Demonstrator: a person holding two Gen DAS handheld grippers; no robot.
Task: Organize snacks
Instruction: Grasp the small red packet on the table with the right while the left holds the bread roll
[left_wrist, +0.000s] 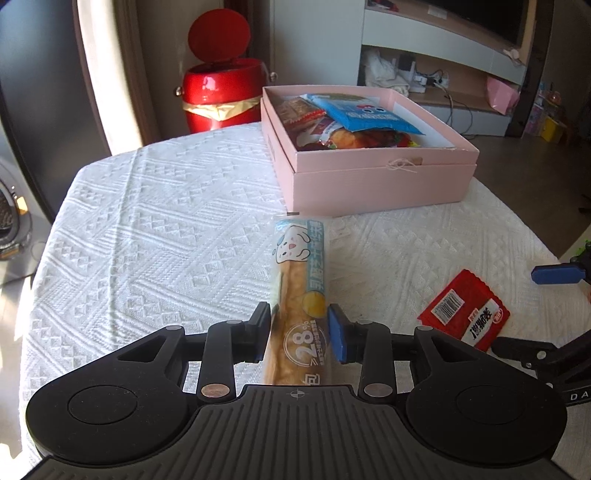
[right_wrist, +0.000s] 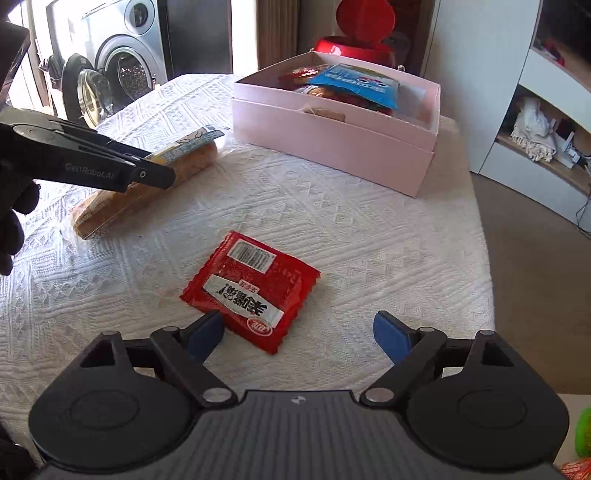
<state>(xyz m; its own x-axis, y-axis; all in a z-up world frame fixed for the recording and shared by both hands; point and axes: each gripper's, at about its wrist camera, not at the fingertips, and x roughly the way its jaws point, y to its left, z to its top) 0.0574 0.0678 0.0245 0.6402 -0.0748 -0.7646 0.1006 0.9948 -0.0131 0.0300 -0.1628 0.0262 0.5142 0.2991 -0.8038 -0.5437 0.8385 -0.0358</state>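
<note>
A long wrapped bread snack (left_wrist: 299, 280) lies on the white tablecloth, pointing toward the pink box (left_wrist: 384, 181). My left gripper (left_wrist: 300, 328) is shut on the bread snack, its pads pressing both sides near the snack's near end. In the right wrist view the bread snack (right_wrist: 147, 184) lies at the left with the left gripper over it. A red snack packet (right_wrist: 251, 288) lies flat in front of my right gripper (right_wrist: 299, 332), which is open and empty, its left fingertip just at the packet's near corner. The pink box (right_wrist: 332, 136) holds several snack packs.
The white tablecloth (left_wrist: 166, 221) covers the table. A red bin (left_wrist: 221, 92) with its lid up stands beyond the far edge. A washing machine (right_wrist: 125, 55) stands at the left, white shelves (right_wrist: 535, 140) at the right. The table's right edge (right_wrist: 480, 221) drops to the floor.
</note>
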